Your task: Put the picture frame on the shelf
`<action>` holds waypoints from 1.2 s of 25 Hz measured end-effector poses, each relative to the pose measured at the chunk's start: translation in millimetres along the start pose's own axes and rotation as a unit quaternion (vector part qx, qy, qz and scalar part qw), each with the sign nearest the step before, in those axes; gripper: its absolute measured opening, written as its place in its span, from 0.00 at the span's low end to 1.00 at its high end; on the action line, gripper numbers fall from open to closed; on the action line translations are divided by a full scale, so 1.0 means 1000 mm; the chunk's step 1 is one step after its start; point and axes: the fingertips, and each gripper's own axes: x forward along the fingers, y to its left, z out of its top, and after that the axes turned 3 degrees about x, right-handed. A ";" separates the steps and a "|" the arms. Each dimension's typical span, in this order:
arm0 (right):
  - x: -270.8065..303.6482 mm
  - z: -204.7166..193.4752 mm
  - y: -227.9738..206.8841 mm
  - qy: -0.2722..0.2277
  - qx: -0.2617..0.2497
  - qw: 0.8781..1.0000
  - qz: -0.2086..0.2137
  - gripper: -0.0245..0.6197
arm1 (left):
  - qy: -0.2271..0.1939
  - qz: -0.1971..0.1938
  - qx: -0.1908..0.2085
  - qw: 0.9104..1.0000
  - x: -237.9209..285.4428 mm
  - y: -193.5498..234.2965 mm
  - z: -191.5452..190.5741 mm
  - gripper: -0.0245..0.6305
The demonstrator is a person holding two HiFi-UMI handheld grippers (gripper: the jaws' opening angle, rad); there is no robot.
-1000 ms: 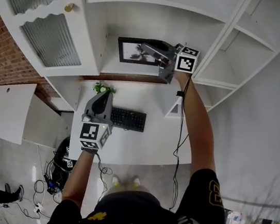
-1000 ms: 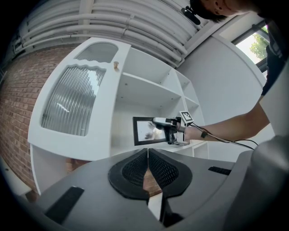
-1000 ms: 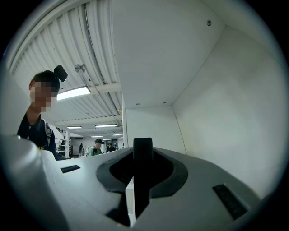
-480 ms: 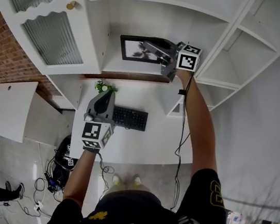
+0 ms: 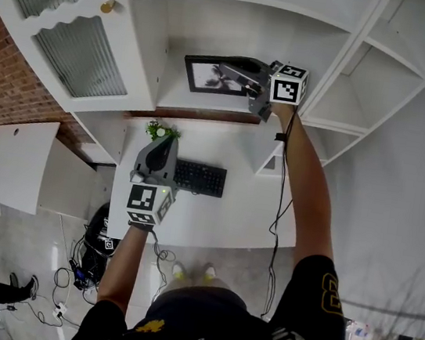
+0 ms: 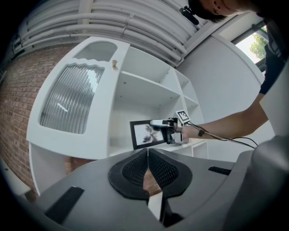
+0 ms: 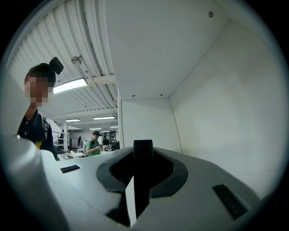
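Observation:
The black picture frame (image 5: 209,75) with a pale flower print stands upright inside the middle compartment of the white shelf unit (image 5: 206,106). My right gripper (image 5: 232,71) is shut on its right side, reaching in level. In the left gripper view the frame (image 6: 144,134) sits low over the shelf board (image 6: 192,143); I cannot tell whether it touches. In the right gripper view the frame (image 7: 142,168) shows edge-on between the jaws. My left gripper (image 5: 164,141) hangs shut and empty over the desk, jaws (image 6: 148,157) pressed together.
Below the shelf a white desk (image 5: 220,226) carries a black keyboard (image 5: 199,178) and a small green plant (image 5: 159,130). A ribbed-glass cabinet door (image 5: 79,57) with a brass knob (image 5: 107,5) stands left of the compartment. More open compartments (image 5: 369,78) lie to the right.
The right gripper has turned the frame slightly inside the compartment, with hardly any shift in place. The left gripper has stayed put.

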 end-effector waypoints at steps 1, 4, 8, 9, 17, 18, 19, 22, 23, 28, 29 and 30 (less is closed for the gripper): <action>0.000 0.000 0.000 0.002 0.000 1.000 0.000 0.13 | 0.000 0.000 0.000 1.000 0.000 0.000 0.000 0.07; 0.000 -0.004 0.000 0.012 -0.002 1.000 0.001 0.13 | -0.001 0.000 -0.002 1.000 0.000 -0.001 -0.001 0.07; 0.002 -0.009 0.001 0.026 -0.006 1.000 0.001 0.13 | -0.002 -0.002 -0.001 1.000 0.001 -0.003 0.000 0.07; 0.002 -0.010 0.001 0.030 -0.007 1.000 0.001 0.13 | -0.002 -0.002 -0.001 1.000 0.001 -0.003 0.000 0.07; 0.003 -0.018 0.000 0.062 -0.027 0.998 -0.009 0.13 | -0.003 -0.004 -0.001 1.000 0.000 -0.006 0.001 0.07; 0.004 -0.018 -0.001 0.064 -0.028 0.997 -0.009 0.13 | -0.003 -0.004 -0.002 1.000 0.000 -0.007 0.001 0.07; 0.004 -0.018 -0.001 0.066 -0.026 0.997 -0.008 0.13 | -0.003 -0.004 -0.002 1.000 0.000 -0.007 0.001 0.07; 0.004 -0.018 -0.001 0.070 -0.012 0.997 0.003 0.13 | -0.001 -0.006 -0.002 1.000 -0.001 -0.009 0.000 0.07; 0.003 -0.018 -0.001 0.071 -0.008 0.997 0.006 0.13 | 0.000 -0.007 -0.002 1.000 -0.002 -0.010 0.000 0.07; 0.001 -0.018 -0.002 0.072 0.005 0.997 0.027 0.13 | 0.000 -0.007 0.006 1.000 -0.003 -0.010 -0.003 0.07; 0.001 -0.018 -0.001 0.073 0.005 0.997 0.028 0.13 | 0.001 -0.007 0.007 1.000 -0.003 -0.009 -0.004 0.07; 0.002 -0.018 -0.001 0.074 0.004 0.997 0.028 0.13 | 0.002 -0.006 0.006 1.000 -0.004 -0.008 -0.004 0.07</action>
